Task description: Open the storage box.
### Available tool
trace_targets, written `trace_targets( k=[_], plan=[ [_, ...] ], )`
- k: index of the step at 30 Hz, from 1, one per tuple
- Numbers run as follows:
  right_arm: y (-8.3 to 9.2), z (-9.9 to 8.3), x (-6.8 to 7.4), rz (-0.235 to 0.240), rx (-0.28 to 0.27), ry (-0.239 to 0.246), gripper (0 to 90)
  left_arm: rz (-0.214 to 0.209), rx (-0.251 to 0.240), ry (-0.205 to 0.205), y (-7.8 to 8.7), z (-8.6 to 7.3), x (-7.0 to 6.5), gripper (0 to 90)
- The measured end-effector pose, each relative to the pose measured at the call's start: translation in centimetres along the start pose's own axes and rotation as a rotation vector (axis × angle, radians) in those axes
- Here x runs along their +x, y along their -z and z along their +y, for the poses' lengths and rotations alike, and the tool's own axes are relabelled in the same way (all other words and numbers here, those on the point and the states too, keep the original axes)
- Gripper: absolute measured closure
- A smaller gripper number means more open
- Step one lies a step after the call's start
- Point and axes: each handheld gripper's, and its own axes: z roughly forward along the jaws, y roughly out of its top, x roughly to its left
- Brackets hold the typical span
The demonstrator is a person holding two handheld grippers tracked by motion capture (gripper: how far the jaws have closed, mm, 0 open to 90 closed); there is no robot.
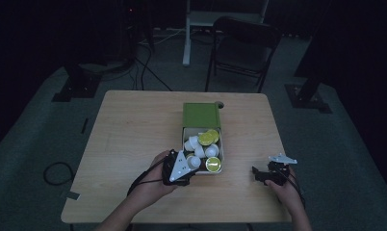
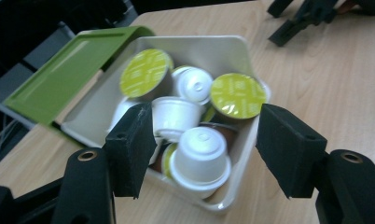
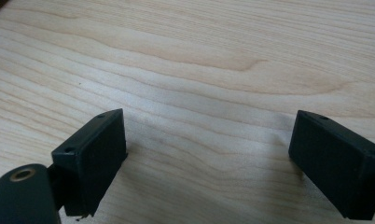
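coffee capsules [image 2: 202, 151] lie heaped in a cream box [image 2: 241, 51] near the middle of the pale wood worktop [image 1: 134, 125], its green lid [image 1: 201, 114] flipped open on the far side. moving left to right in the high view: a person's left hand brings the left hand-held gripper [image 1: 184, 166] to the near left corner of the box, its jaws spread wide; in the left gripper view they straddle the nearest white capsule without closing on it, one jaw dipping inside the box and the other standing just outside its wall. farther right, well apart from the box, the right hand-held gripper [image 1: 266, 174] rests low over bare worktop, its jaws likewise wide apart and holding nothing. the job looks barely begun: no capsule sits outside the box, the pile appears whole, and the first pick has yet to be made, with every capsule left to handle.
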Motion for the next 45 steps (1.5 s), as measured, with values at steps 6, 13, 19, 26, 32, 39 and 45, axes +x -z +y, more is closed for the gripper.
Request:
trace_targets(
  k=[6,13,19,26,32,39,45],
  plan=[
    [0.0,0.0,0.0,0.000,0.000,0.000,10.6,0.038,0.017,0.036,0.9,-0.9,1.0,37.3],
    [0.0,0.0,0.0,0.000,0.000,0.000,10.6,0.092,0.037,0.082,2.2,-2.6,2.5,34.2],
    [0.0,0.0,0.0,0.000,0.000,0.000,10.6,0.124,0.050,0.138,3.1,-4.0,3.6,33.4],
    [0.0,0.0,0.0,0.000,0.000,0.000,10.5,0.168,0.058,0.196,3.5,-5.4,4.4,28.3],
    [0.0,0.0,0.0,0.000,0.000,0.000,10.5,0.194,0.092,0.258,3.4,-6.8,5.0,19.4],
    [0.0,0.0,0.0,0.000,0.000,0.000,10.5,0.218,0.158,0.383,3.5,-8.9,5.8,19.0],
    [0.0,0.0,0.0,0.000,0.000,0.000,10.5,0.203,0.182,0.524,3.6,-11.0,6.2,19.0]
  ],
)
